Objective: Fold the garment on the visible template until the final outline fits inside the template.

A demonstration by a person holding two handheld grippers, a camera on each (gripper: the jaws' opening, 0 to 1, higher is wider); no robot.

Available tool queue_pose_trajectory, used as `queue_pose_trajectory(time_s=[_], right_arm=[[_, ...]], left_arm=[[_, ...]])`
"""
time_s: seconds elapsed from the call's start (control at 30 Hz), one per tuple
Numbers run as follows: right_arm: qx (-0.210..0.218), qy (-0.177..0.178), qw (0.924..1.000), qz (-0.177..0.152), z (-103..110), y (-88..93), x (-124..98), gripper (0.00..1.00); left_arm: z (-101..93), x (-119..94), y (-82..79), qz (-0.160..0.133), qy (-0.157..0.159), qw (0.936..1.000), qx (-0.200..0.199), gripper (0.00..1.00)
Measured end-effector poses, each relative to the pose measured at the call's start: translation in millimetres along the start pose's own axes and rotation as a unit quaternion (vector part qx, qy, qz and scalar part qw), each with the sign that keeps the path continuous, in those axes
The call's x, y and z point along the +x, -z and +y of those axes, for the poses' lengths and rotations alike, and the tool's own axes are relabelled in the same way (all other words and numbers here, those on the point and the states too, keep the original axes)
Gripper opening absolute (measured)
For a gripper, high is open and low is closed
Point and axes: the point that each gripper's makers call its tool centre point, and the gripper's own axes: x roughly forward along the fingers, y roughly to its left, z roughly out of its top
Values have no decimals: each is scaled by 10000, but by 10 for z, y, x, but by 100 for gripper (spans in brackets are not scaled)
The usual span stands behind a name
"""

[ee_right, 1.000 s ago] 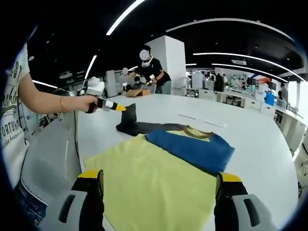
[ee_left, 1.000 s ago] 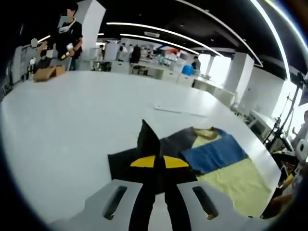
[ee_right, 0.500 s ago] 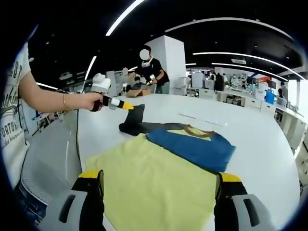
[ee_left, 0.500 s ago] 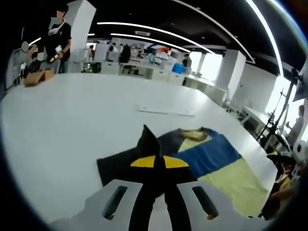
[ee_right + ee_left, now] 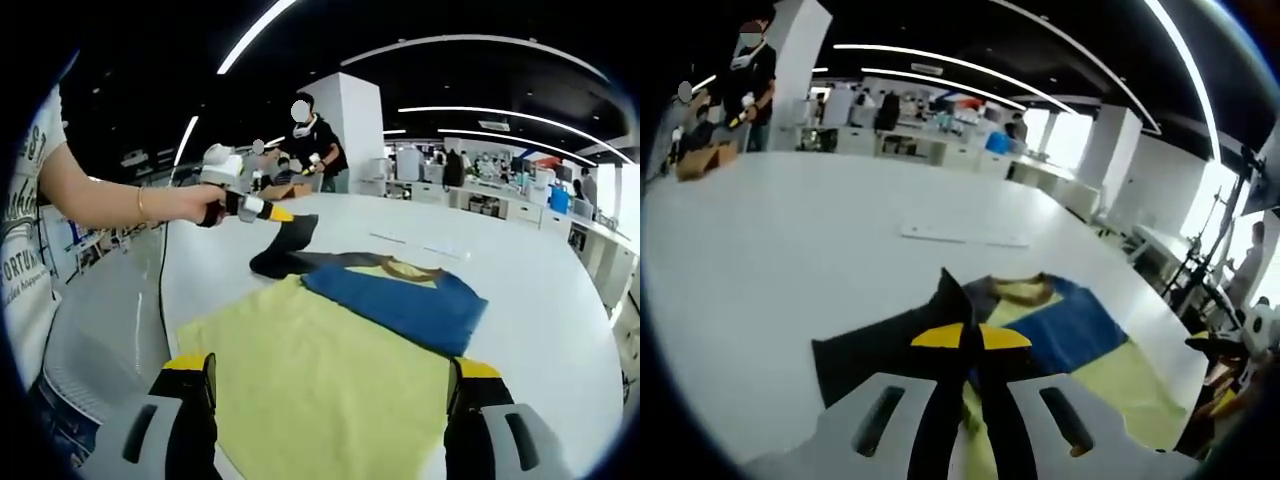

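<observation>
A T-shirt lies flat on the white table [image 5: 540, 290], with a yellow body [image 5: 330, 360], a blue chest band [image 5: 400, 300] and a dark sleeve [image 5: 290, 250]. In the left gripper view my left gripper [image 5: 970, 336] is shut on the dark sleeve [image 5: 948, 295], which peaks above the yellow-tipped jaws; the blue band [image 5: 1060, 335] and yellow body [image 5: 1130, 375] lie to the right. Held in a hand, the left gripper [image 5: 288, 213] lifts the sleeve at the shirt's far left corner. My right gripper [image 5: 330, 400] stands open above the shirt's near hem, with its jaws wide apart.
A flat white sheet [image 5: 965, 236] lies on the table beyond the shirt, also seen as the white sheet [image 5: 420, 248]. A person [image 5: 312, 140] stands at the far end beside a cardboard box [image 5: 695, 160]. The table's edge [image 5: 120, 300] runs close on the left.
The left gripper has carried the lifted dark sleeve to the right, toward the shirt's body. The right gripper has stayed still and open.
</observation>
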Motion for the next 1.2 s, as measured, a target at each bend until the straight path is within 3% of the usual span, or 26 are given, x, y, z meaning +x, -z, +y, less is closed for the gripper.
queue_pose_trajectory(time_s=[0.37, 1.2], right_arm=[[63, 1, 10000, 55, -4, 65, -20, 95], [171, 1, 9998, 78, -22, 139, 15, 95]], left_arm=[[-202, 158, -84, -60, 248, 9991, -348, 1], [-801, 513, -196, -50, 702, 9973, -195, 0]])
